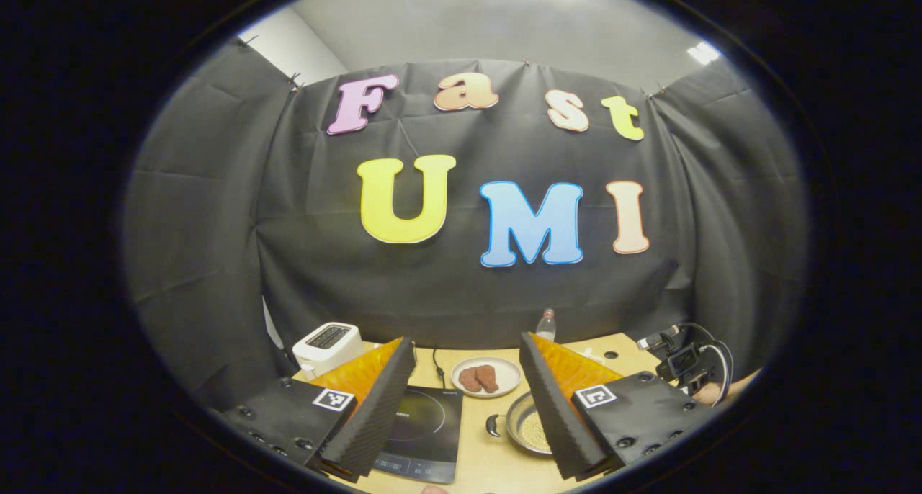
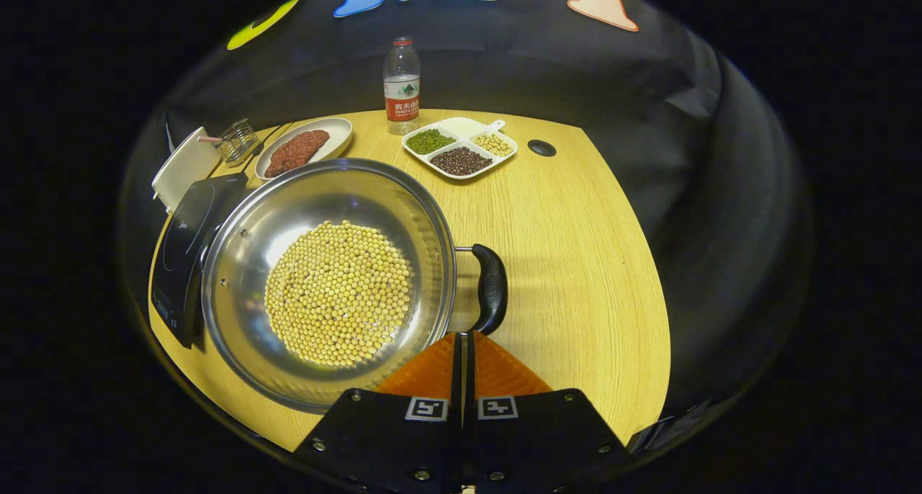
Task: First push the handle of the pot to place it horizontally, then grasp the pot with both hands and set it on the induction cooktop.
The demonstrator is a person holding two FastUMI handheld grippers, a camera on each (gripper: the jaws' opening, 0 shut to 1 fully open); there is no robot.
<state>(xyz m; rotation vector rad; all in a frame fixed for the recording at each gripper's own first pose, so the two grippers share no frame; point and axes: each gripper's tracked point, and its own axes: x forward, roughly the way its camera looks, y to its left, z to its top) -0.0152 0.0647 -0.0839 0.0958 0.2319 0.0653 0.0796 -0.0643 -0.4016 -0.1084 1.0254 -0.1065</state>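
Closest in the right gripper view, the right gripper [image 2: 462, 335] has its two fingers pressed flat together with nothing between them, their tips right at the near end of the pot's black side handle [image 2: 490, 286]; I cannot tell if they touch it. That handle sticks out from the steel pot [image 2: 245, 227], which sits on the wooden table [image 2: 576, 263] with a layer of pale yellow beans [image 2: 337, 292] across its bottom. Just beside the pot, on its far side from the handle, lies the black induction cooktop [image 2: 189, 227]; the pot's rim appears to overlap its edge. Farther back stand a plate of reddish meat [image 2: 295, 150], a white divided dish [image 2: 461, 148] of green, dark and yellow beans, and a water bottle [image 2: 401, 83] with a red label whose writing is too small to read. In the left gripper view, the left gripper [image 1: 467, 386] is held high with its fingers spread wide, empty, framing the cooktop [image 1: 421, 429], the pot [image 1: 524, 425] and the meat plate [image 1: 486, 376] below. A white toaster [image 1: 328, 344] stands at the table's back corner, and the other gripper's body [image 1: 684, 364] shows off to one side.
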